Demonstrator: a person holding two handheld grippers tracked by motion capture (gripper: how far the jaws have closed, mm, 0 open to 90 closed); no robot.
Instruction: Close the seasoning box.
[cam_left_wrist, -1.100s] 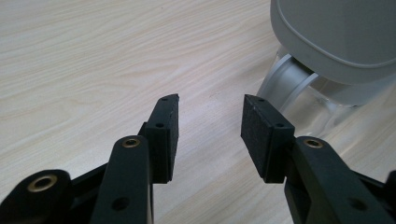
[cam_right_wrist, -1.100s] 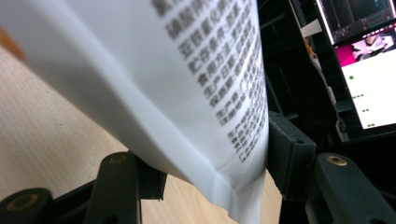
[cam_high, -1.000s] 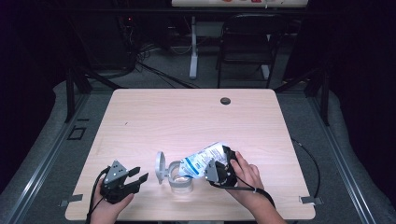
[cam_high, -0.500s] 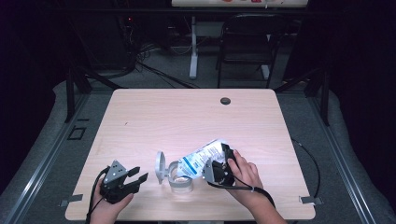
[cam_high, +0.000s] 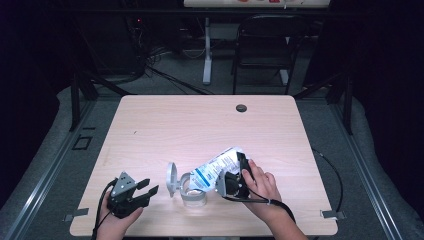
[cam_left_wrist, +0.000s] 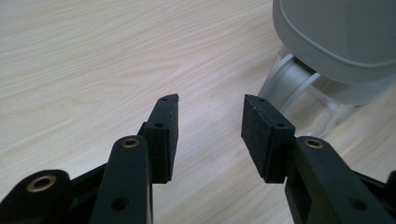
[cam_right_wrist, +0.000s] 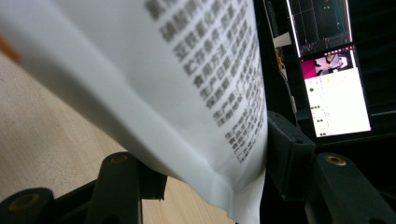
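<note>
The right gripper (cam_high: 235, 176) clamps a white plastic pouch with blue print (cam_high: 216, 166), tilted so its far end dips toward the round clear plastic jar (cam_high: 194, 192) standing on the pale wooden table (cam_high: 190, 125). This looks like the pouring step: the pouch's contents going into the jar, though whether anything flows cannot be told. In the right gripper view the pouch (cam_right_wrist: 154, 88) sits squeezed between both pads, its bottom seam just above them. The jar's grey hinged lid (cam_high: 172, 178) stands open on the side nearer the left gripper (cam_high: 146, 191), whose fingers are parted with nothing between them; in the left gripper view that lid (cam_left_wrist: 336, 37) lies just ahead and to the right of the right fingertip (cam_left_wrist: 261, 121). The next move probably calls for steadying the jar with those idle fingers, or tipping the pouch steeper. The pouch carries columns of small black Chinese characters, too blurred to read.
</note>
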